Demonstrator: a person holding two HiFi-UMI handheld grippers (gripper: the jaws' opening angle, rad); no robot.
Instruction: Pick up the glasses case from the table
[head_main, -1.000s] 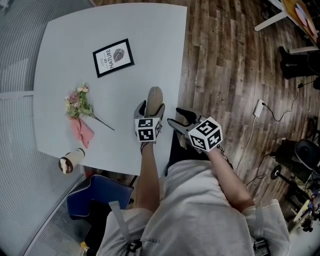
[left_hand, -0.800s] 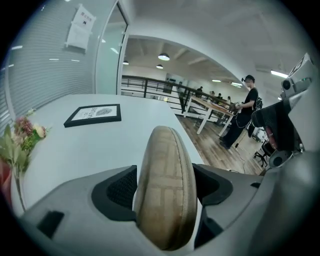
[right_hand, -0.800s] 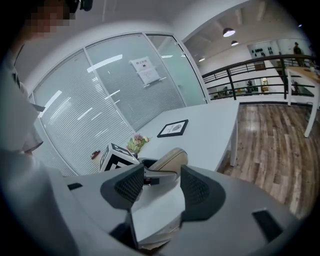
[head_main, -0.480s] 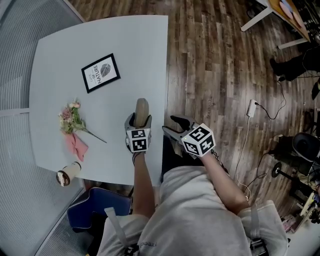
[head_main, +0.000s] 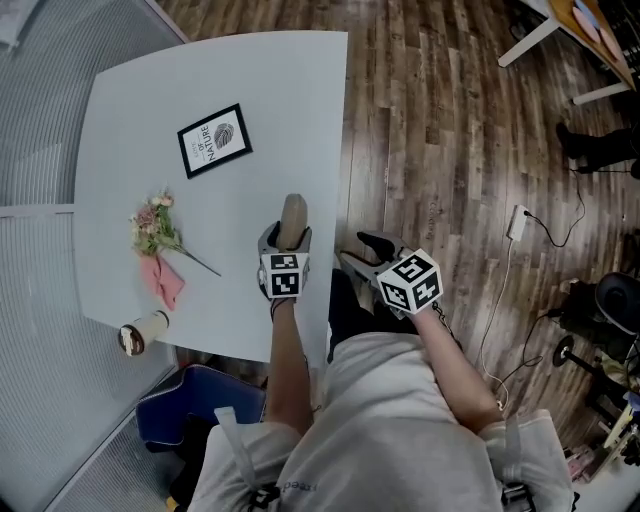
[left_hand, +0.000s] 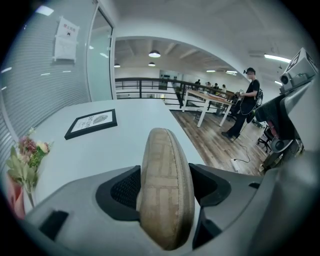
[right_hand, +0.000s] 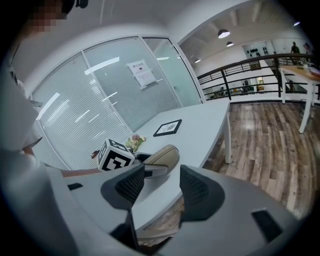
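On the white worktop (head_main: 130, 100) a small bouquet (head_main: 155, 218) lies at the left, with a framed print (head_main: 214, 140) further in. Near the worktop's right edge, the left claw (head_main: 286, 238) has the tan glasses case (head_main: 291, 215) between its jaws, which have just been closing and press on both its sides. Beyond that edge, the right claw (head_main: 356, 252) hangs spread and empty above the wooden floor (head_main: 450, 150).

Left tongs (head_main: 287, 238) just closed further onto glasses case (head_main: 292, 208).
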